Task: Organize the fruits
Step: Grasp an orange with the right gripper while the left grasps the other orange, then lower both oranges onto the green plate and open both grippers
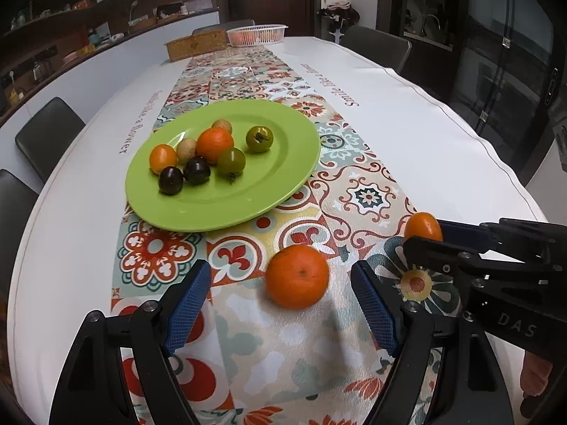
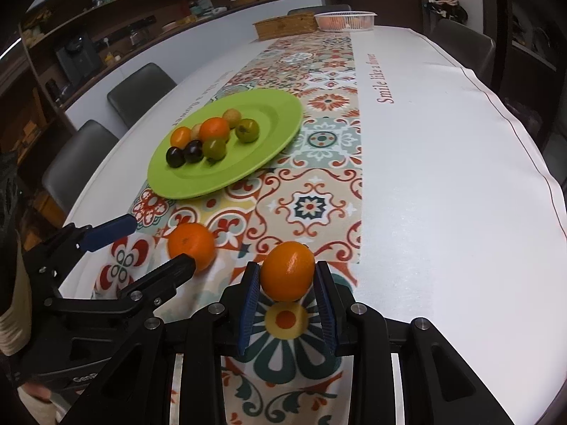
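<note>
A green plate (image 1: 283,177) (image 2: 269,141) on the patterned runner holds several small fruits: orange, green, dark purple and tan ones. A mandarin (image 1: 297,272) (image 2: 191,244) lies on the runner between the open blue-padded fingers of my left gripper (image 1: 281,285) (image 2: 156,244). My right gripper (image 2: 287,276) is shut on a small orange fruit (image 2: 287,271), seen in the left wrist view (image 1: 423,226) at the right, just above the cloth.
A white basket (image 1: 257,34) (image 2: 345,20) and a wicker box (image 1: 196,46) (image 2: 283,27) stand at the table's far end. Grey chairs (image 1: 46,136) line the left side and far right. The white tablecloth (image 2: 443,194) spreads to the right.
</note>
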Motion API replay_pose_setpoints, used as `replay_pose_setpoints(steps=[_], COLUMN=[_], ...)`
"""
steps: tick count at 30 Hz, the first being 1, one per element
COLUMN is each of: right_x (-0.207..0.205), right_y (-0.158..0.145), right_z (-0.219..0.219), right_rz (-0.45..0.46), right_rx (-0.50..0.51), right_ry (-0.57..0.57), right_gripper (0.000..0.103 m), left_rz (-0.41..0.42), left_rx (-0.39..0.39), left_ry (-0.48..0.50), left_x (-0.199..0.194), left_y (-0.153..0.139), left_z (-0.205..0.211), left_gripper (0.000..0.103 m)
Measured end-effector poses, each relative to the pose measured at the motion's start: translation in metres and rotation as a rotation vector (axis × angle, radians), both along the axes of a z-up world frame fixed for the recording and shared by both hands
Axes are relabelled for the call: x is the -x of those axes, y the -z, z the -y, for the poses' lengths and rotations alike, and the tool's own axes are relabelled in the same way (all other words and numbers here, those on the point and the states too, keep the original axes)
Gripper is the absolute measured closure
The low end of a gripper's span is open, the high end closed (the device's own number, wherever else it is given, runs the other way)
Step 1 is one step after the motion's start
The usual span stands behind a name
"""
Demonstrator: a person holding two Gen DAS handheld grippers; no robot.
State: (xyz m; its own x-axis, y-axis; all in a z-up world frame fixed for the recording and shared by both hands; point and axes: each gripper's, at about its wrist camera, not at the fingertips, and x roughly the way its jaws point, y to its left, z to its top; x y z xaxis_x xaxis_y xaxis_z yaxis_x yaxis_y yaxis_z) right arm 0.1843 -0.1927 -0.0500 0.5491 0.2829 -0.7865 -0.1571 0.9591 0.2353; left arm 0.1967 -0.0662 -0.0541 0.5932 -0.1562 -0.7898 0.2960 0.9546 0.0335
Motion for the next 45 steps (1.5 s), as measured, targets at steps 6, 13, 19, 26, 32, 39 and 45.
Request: replay_pose_setpoints(steps=[6,13,19,26,32,39,45], right_x=[-0.001,0.0,0.002,0.013,0.021,0.021,0.009], right_y=[0.003,0.002,-0.001,-0.021,-0.052,-0.091,-0.113], right_z=[0.009,0.008,0.003,-0.007,-0.017,-0.029,-0.039], right_rz=[-0.01,-0.002,0.003,0.045,0.106,0.196,0.25], right_rx=[-0.017,-0.006,0.003,0.014,0.006,0.009,0.029], right_ry=[0.022,0.015,0.005,-0.029,-0.053,-0.071,-0.08], right_gripper=[0.071,0.071,0.071,0.071,0.071,0.071,0.071], left_rz=[-0.002,-0.047,-0.039,0.027,0.087,0.159,0.186], left_rx=[-0.028,-0.021,0.015,0.032,0.062,0.067,0.06], left_ry=[0.012,0.003,0.004,-0.013,-0.023,-0.032,-0.035], left_x=[-0.004,-0.01,-0.004,0.012,0.022,0.023,0.01], left_y=[0.008,0.017,0.011,-0.022,-0.056,-0.089,-0.103], left_z=[0.008,0.006,0.0,-0.014,-0.026,-0.038,-0.046], left_gripper=[0.026,0.059,0.063,0.063,0.063,0.063,0.063])
